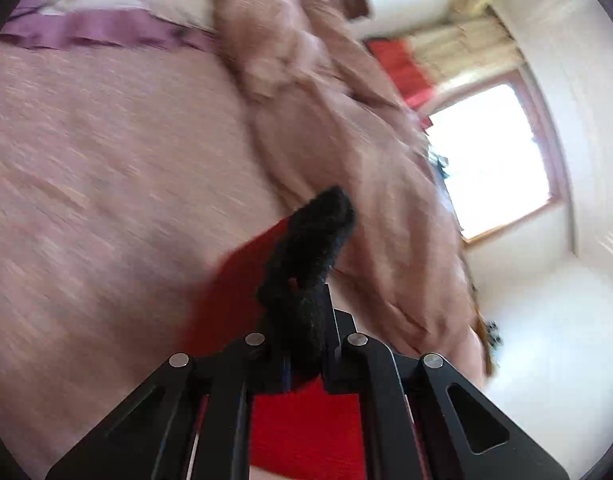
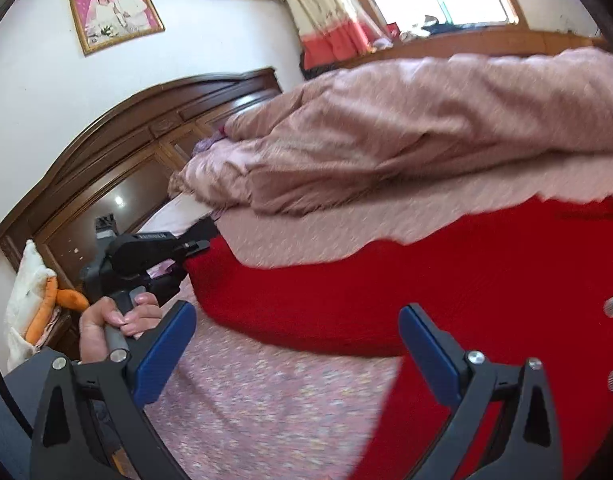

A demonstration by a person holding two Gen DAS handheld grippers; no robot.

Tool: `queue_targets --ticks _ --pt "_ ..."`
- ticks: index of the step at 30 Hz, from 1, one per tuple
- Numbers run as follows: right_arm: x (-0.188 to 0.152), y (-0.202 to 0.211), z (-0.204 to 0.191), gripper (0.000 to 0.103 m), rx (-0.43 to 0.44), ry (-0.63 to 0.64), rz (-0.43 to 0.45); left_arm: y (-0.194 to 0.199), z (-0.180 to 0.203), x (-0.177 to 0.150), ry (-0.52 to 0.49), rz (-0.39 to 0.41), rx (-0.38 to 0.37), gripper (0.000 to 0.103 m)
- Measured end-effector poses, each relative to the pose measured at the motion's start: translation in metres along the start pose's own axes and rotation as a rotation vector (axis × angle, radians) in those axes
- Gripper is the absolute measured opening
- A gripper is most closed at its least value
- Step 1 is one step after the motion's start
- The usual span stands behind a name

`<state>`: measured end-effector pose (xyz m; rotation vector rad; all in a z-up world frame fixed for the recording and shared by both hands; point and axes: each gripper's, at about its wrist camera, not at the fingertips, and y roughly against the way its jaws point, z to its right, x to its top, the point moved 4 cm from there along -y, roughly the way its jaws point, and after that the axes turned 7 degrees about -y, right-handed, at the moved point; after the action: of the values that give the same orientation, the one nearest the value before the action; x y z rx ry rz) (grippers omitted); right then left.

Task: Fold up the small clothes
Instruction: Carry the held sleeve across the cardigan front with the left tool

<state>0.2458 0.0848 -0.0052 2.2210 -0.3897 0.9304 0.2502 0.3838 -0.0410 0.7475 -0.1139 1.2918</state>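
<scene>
A small red knit garment (image 2: 446,272) with white buttons and a black trim lies on the pink bedspread (image 2: 266,400). My left gripper (image 1: 302,320) is shut on the garment's black trim (image 1: 310,248), with red knit (image 1: 306,432) hanging below it. In the right wrist view the left gripper (image 2: 198,246) holds the garment's far left corner, lifted a little. My right gripper (image 2: 294,352) is open, its blue pads (image 2: 162,356) wide apart, just in front of the garment's near edge and touching nothing.
A rumpled pink quilt (image 2: 406,140) lies heaped across the bed behind the garment. A dark wooden headboard (image 2: 126,152) stands at the left, with a plush toy (image 2: 38,304) beside it. A window (image 1: 490,160) and curtains are at the far side.
</scene>
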Motion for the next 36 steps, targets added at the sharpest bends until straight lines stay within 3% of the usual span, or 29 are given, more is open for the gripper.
queue_targets --ticks 4,9,12,15,17,18,21,23,28,33,36 --pt "0.012 0.044 0.029 0.103 -0.058 0.014 0.019 -0.023 0.095 -0.046 -0.183 -0.038 -0.068 0.003" --pt "0.034 0.118 0.103 0.103 -0.261 0.113 0.055 -0.062 0.188 -0.132 -0.383 -0.136 -0.118 0.003" --pt "0.042 0.14 0.16 0.103 -0.345 0.12 -0.094 -0.084 0.229 -0.196 -0.465 -0.172 -0.1 0.003" --pt "0.045 0.168 0.22 0.103 -0.455 0.127 -0.098 -0.112 0.256 -0.262 -0.513 -0.217 -0.079 0.003" --pt "0.042 0.19 0.26 0.103 -0.506 0.074 -0.075 -0.125 0.262 -0.295 -0.567 -0.225 -0.034 0.003" --pt "0.043 0.197 0.279 0.103 -0.54 0.008 -0.112 -0.134 0.263 -0.314 -0.601 -0.233 -0.004 0.003" --pt "0.048 0.216 0.307 0.103 -0.487 -0.089 -0.098 -0.159 0.262 -0.356 -0.685 -0.28 0.08 0.003" --pt "0.046 0.225 0.316 0.103 -0.503 -0.078 -0.106 -0.162 0.262 -0.369 -0.689 -0.305 0.106 0.003" --pt "0.037 0.249 0.338 0.103 -0.597 -0.036 -0.124 -0.158 0.296 -0.365 -0.723 -0.258 0.08 0.003" --pt "0.035 0.272 0.351 0.103 -0.566 -0.127 -0.084 -0.154 0.33 -0.382 -0.777 -0.24 0.041 0.003" --pt "0.035 0.281 0.354 0.103 -0.581 -0.132 -0.066 -0.169 0.334 -0.403 -0.817 -0.267 0.077 0.003"
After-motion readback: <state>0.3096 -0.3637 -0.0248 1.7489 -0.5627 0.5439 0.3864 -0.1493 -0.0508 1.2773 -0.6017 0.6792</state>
